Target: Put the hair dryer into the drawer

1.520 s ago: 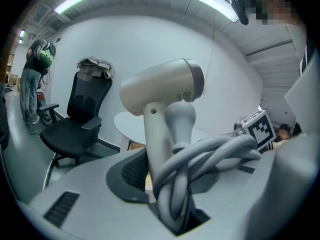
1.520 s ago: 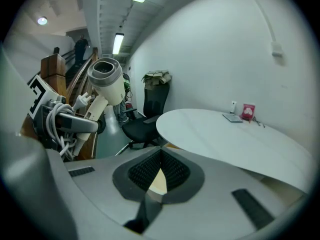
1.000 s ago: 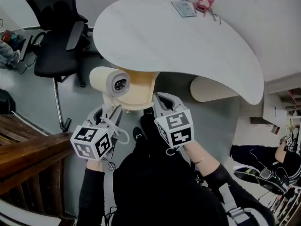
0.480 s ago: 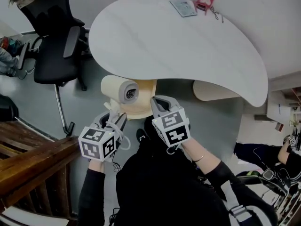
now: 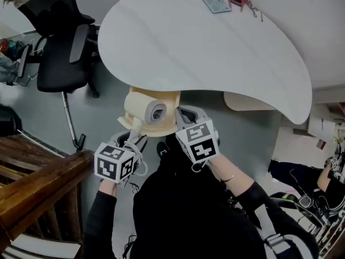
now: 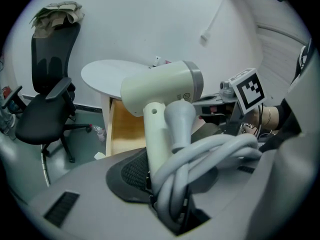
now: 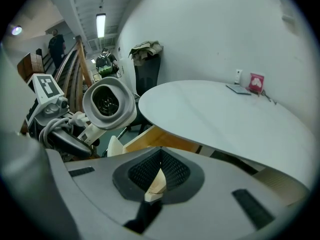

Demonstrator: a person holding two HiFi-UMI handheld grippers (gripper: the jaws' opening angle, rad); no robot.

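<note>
The hair dryer (image 5: pixel 146 108) sits just over the open drawer (image 5: pixel 168 98) under the table. Its handle runs back into the left gripper (image 6: pixel 165 184) and its barrel lies crosswise above the opening. The left jaws clamp the handle with the looped cord (image 6: pixel 210 149), while the right gripper (image 7: pixel 154 184) is pinched nearly closed on a thin pale edge, apparently the drawer front.

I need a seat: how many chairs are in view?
1: the black office chair stands left of the white table. Others may be hidden beyond the frame.
</note>
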